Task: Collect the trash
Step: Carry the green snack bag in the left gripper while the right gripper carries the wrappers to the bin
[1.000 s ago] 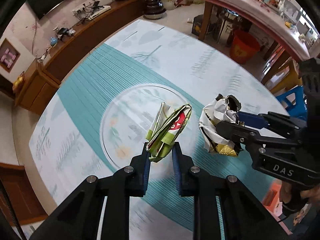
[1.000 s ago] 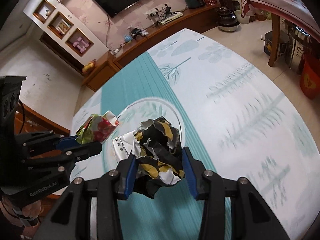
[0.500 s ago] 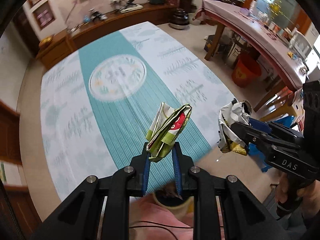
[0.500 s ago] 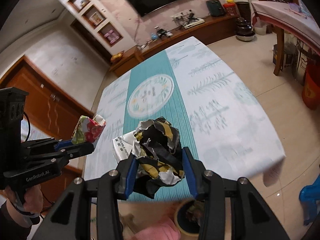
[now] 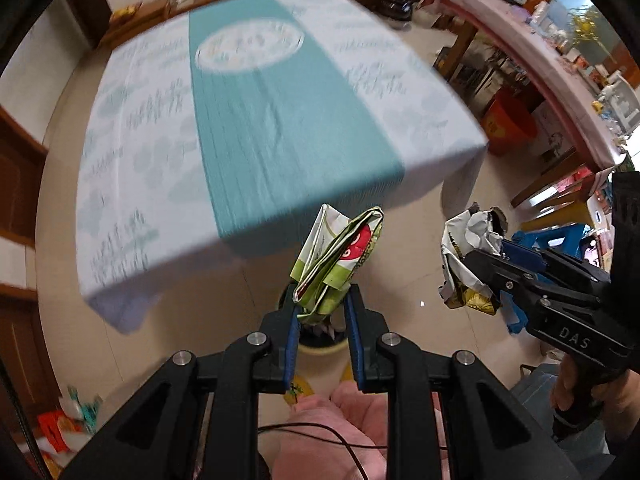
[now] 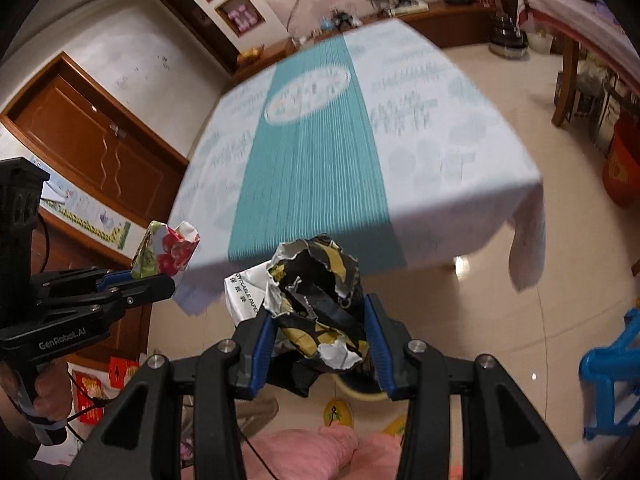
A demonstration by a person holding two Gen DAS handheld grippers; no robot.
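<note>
My left gripper (image 5: 322,310) is shut on a folded green and red wrapper (image 5: 338,258), also seen in the right wrist view (image 6: 166,250). My right gripper (image 6: 320,324) is shut on a crumpled black, yellow and white wrapper (image 6: 320,300), which shows at the right of the left wrist view (image 5: 468,256). Both are held in the air off the table's near edge. A cream round bin (image 5: 320,346) stands on the floor right below the left gripper; its rim shows under the right gripper (image 6: 356,390), mostly hidden.
The table with a white and teal cloth (image 5: 260,120) lies ahead. A blue plastic stool (image 6: 612,376) stands at the right, a red bucket (image 5: 510,122) further off. Pink cloth (image 6: 312,448) is below. Wooden cabinets (image 6: 100,152) line the left wall.
Both grippers have pulled back and off the table's near edge with their wrappers still held. The bin on the floor has come into view beneath them.
</note>
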